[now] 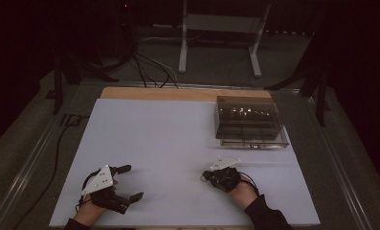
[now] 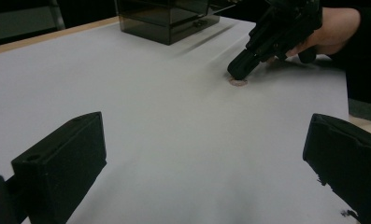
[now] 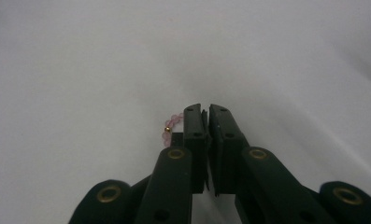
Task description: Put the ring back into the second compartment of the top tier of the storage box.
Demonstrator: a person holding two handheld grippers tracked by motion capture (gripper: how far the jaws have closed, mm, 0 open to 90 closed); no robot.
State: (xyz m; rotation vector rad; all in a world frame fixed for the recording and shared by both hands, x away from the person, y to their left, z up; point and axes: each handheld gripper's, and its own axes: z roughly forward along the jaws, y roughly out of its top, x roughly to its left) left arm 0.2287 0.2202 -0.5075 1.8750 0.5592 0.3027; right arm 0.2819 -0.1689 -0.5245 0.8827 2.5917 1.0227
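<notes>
Right gripper (image 3: 205, 112) pinched on pink bead bracelet (image 3: 170, 125); left gripper (image 2: 206, 154) spread wide.

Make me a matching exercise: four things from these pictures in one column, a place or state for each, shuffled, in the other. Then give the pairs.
1. left gripper
2. right gripper
3. smoky clear plastic drawer box
4. pink bead bracelet with a gold bead

a. at the far right of the white table top
b. jaws wide apart
c. jaws closed together
d. lying beside closed black jaws

Pairs: 1-b, 2-c, 3-a, 4-d
</notes>
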